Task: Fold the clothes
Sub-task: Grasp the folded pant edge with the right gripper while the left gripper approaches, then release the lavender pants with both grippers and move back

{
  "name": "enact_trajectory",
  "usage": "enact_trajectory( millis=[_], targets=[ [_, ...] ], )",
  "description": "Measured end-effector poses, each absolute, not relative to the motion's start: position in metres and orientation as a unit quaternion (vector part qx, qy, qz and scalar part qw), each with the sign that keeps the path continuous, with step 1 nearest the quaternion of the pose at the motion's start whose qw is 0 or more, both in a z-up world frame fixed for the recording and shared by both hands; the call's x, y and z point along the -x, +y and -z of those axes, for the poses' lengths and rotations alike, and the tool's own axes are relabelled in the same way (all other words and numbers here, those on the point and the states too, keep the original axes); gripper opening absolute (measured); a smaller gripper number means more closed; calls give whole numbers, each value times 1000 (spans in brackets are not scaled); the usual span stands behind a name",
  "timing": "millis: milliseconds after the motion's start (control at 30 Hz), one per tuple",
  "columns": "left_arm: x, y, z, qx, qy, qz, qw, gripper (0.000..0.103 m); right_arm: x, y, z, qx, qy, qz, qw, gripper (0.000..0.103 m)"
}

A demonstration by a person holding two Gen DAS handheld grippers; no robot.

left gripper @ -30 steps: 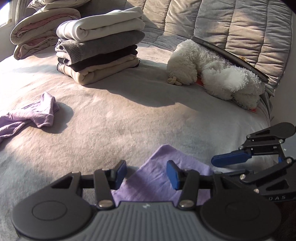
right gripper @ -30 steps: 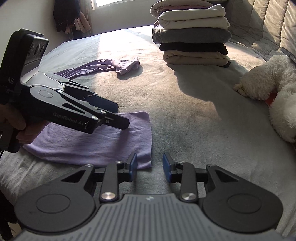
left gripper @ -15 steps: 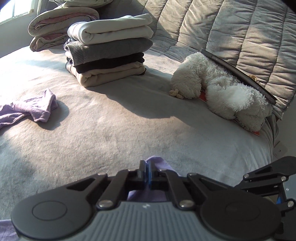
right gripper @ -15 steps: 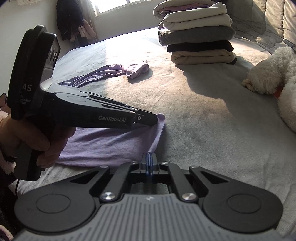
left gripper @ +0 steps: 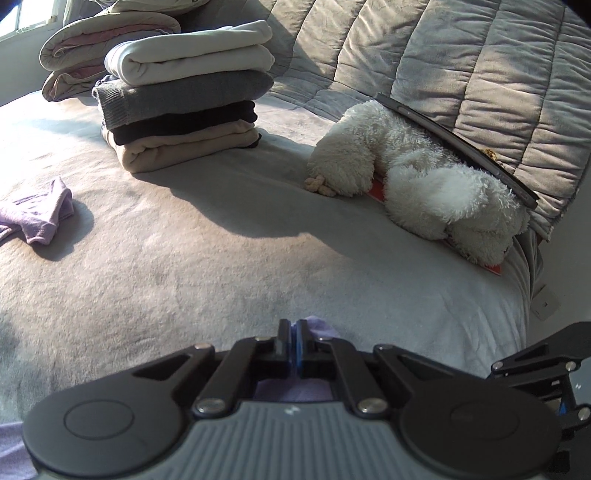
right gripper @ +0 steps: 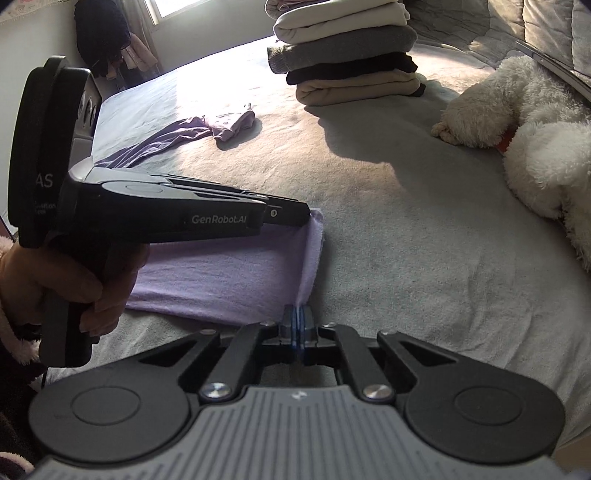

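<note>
- A white plush toy was seen lying against the quilted grey headboard, on the bed.
- A dark flat object was seen resting atop the toy.
- Dark garments were seen hanging beside a window.

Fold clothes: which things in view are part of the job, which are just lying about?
In the job:
- purple garment, pinched at its edge by left gripper and right gripper
- stack of folded clothes

Lying about:
- white plush toy
- dark clothes hanging by the window
</note>
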State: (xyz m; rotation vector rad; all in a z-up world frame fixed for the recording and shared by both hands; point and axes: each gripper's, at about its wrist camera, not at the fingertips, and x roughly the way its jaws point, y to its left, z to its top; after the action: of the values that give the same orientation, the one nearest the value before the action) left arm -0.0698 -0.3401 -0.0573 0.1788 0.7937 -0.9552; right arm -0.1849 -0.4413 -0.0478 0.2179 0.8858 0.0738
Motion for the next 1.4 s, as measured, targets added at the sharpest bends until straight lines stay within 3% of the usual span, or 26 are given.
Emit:
enact_trajectory(
  millis=[67, 133, 200, 367, 467, 633, 1400],
  targets=[
    [70, -337, 58, -77, 368, 449, 811, 5, 184, -439, 47, -95, 429, -37, 897, 5],
    [67, -333, 57, -63, 371, 449, 810, 13, 184, -440, 45, -88, 425, -34, 900, 11],
    [64, -329, 55, -46, 378, 444, 811, 30, 184, -440, 43, -80, 421, -31, 903, 13],
    [62, -315, 44, -21, 383, 423, 821, 43, 182, -445, 43, -81, 414, -16, 907, 18],
    [59, -299, 36, -12, 385, 408, 828, 47, 181, -443, 41, -83, 406, -12, 910, 35],
    [54, -255, 22, -13, 374, 370, 850, 59, 171, -430, 40, -73, 403, -23, 912, 37],
    [24, 5, 23, 40, 358, 100, 928, 60, 111, -279, 30, 13, 406, -156, 900, 39]
  ],
)
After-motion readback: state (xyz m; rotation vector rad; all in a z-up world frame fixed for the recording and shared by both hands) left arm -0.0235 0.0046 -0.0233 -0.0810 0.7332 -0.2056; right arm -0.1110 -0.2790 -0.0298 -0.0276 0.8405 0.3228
